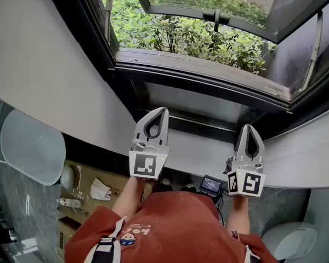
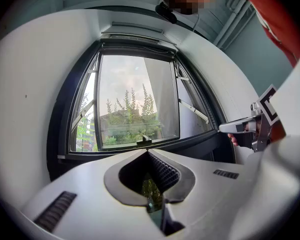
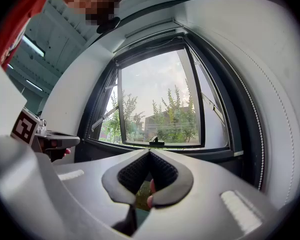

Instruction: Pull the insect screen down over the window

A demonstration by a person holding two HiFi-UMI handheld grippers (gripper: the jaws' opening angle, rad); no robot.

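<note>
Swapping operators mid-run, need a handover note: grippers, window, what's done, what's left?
Left gripper: shut, empty, held short of the window frame.
Right gripper: shut, empty, alongside it, touching nothing.
Sash is swung open outward; bushes show through the opening, with no screen across it.
Done: nothing.
Left: find the screen's pull bar, probably at the frame's top, grip it and draw it down.

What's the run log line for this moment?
left gripper shut, empty | right gripper shut, empty | window open | screen not down
</note>
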